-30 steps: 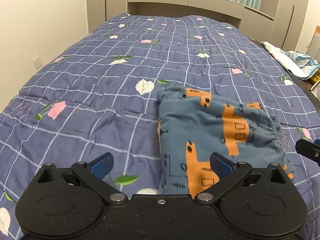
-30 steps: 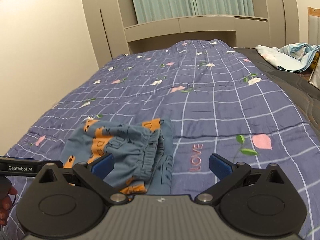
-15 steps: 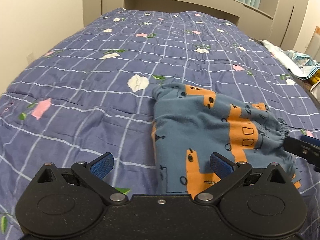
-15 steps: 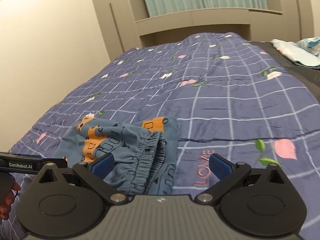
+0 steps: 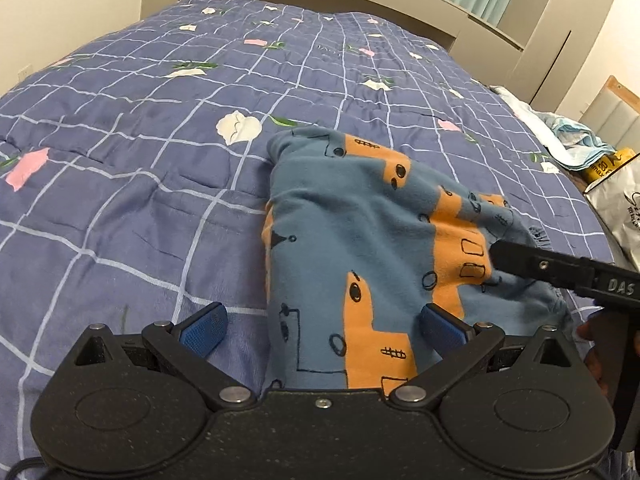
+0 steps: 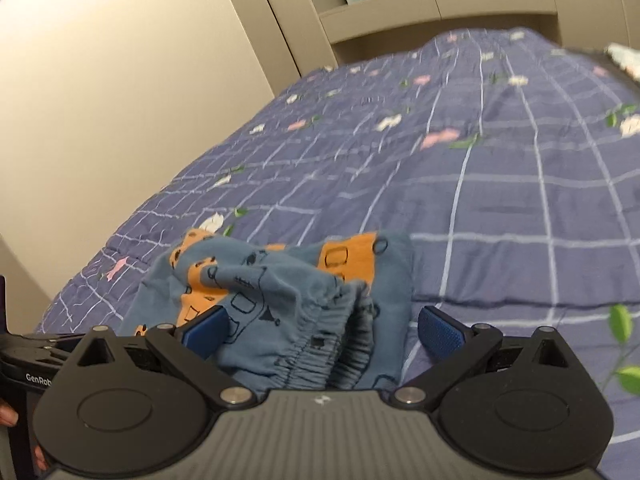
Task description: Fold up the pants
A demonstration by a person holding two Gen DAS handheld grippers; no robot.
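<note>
Closing in on the pants [image 5: 360,248] from two sides, lower and nearer than a second ago. Found lying in a compact, partly folded bundle on the quilt [image 5: 140,160], gathered waistband at the right edge, a smooth folded edge at the left.

Left gripper [image 5: 320,326]: spread wide, nothing pinched, one blue pad over the near end of the pants, the other over bare quilt just left of them. Hardly shifted, only dipped a little toward the cloth.

Right gripper [image 6: 320,330]: came in much faster, hence the smeared background in its own view. Pads wide apart, straddling the bunched waistband, empty as well. Seen from the left wrist as a black finger reaching in over the orange print at the right side of the pants, where a second ago only its tip showed beyond the waistband. Touching the cloth or just above it, impossible to tell.

Read as a set-up for the next fold: both claws released, both placed at the pants, no cloth taken yet. Probably a pinch on the waistband to come.
</note>
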